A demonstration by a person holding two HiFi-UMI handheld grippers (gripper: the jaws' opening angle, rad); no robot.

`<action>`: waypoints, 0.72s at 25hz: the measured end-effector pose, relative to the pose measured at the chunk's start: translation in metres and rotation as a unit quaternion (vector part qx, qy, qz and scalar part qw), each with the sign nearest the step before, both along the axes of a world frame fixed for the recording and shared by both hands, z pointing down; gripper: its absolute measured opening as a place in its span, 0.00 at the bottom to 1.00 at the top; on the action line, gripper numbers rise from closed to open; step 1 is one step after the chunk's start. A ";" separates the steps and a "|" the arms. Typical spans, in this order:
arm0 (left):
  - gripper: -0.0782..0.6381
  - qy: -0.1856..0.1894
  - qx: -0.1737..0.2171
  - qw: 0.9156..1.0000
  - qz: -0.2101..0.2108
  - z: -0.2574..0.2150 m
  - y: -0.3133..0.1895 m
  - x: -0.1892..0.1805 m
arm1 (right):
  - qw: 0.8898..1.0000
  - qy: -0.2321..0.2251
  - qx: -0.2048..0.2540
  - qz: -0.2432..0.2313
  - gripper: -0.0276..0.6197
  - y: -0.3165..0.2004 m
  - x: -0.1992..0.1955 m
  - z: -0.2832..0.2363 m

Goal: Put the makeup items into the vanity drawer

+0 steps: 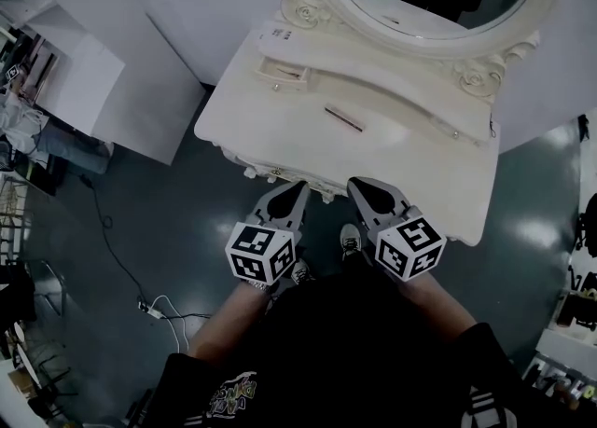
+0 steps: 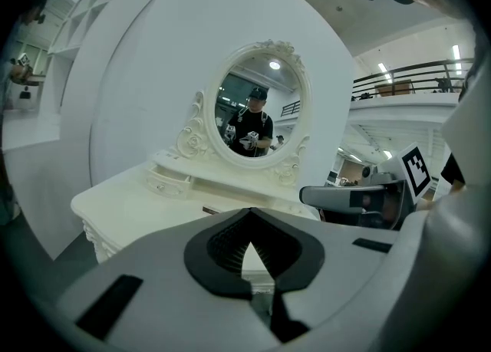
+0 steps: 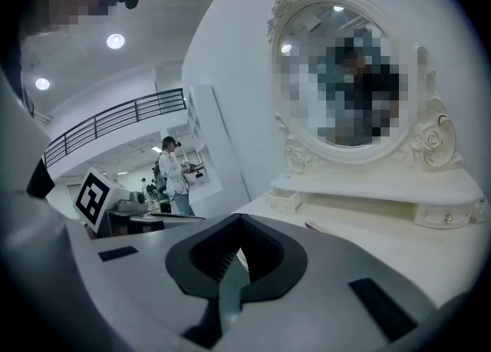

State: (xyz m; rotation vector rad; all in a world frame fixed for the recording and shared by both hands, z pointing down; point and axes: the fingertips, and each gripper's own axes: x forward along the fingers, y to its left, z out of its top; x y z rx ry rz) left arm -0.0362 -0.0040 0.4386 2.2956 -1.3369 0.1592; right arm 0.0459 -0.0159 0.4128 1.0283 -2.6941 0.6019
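Jaws closed — L hand-held gripper (image 1: 300, 187), R hand-held gripper (image 1: 360, 186).

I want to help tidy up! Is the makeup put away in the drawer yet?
Nothing looks done yet. The left tool and right tool are both shut and empty. One slim dark makeup stick lies on the cream vanity table, left to put away.

A slim dark makeup item (image 1: 342, 117) lies flat on the vanity top (image 1: 410, 158).
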 end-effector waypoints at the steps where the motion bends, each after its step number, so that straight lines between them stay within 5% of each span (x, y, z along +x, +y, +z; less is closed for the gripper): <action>1: 0.11 -0.001 -0.002 1.000 -0.002 0.001 -0.002 0.000 | 1.000 -0.001 -0.002 -0.002 0.09 -0.003 0.000 0.001; 18: 0.11 -0.004 -0.018 0.999 -0.040 0.017 -0.037 0.002 | 0.999 0.007 -0.009 -0.030 0.09 -0.046 0.005 0.017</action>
